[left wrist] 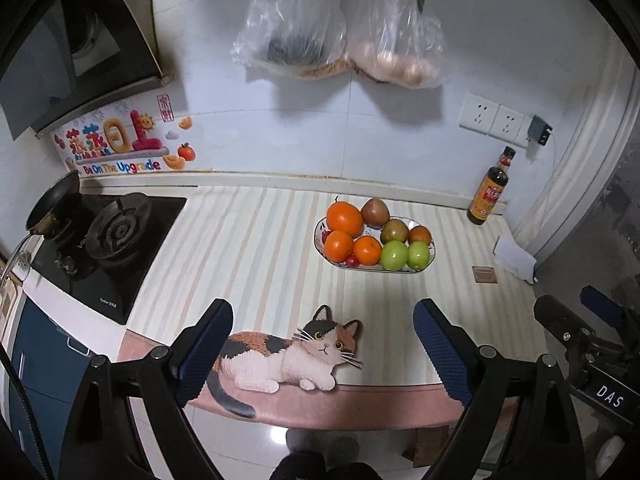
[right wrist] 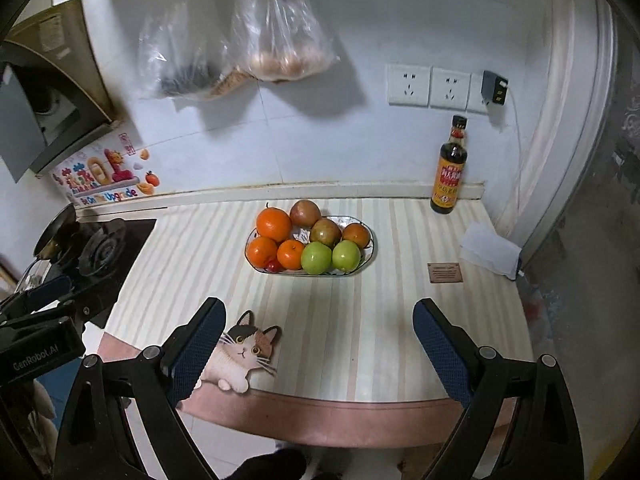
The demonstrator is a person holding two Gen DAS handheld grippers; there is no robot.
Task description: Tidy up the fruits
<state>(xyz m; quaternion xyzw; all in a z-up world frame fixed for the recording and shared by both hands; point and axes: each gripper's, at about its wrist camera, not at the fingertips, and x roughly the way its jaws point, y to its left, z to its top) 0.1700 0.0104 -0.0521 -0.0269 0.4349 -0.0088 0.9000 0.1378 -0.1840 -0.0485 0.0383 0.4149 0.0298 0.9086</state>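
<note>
Already the fruits lie sorted on the oval plate [right wrist: 370,248]: three oranges [right wrist: 274,224] on its left side, two green apples [right wrist: 316,258] in front, three brownish fruits [right wrist: 305,213] behind. Your left gripper [left wrist: 323,354] and right gripper [right wrist: 319,354] both hang above the counter's near edge, jaws wide apart, holding nothing. I judge that little work remains, maybe only the small red fruit [right wrist: 274,266].

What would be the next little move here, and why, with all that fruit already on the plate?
Probably nothing more than drawing both grippers away. The plate already holds the oranges on one side, the green apples in front and the brownish fruits behind, sorted by kind. Both the left gripper and the right gripper are open, empty and well short of the plate.
</note>
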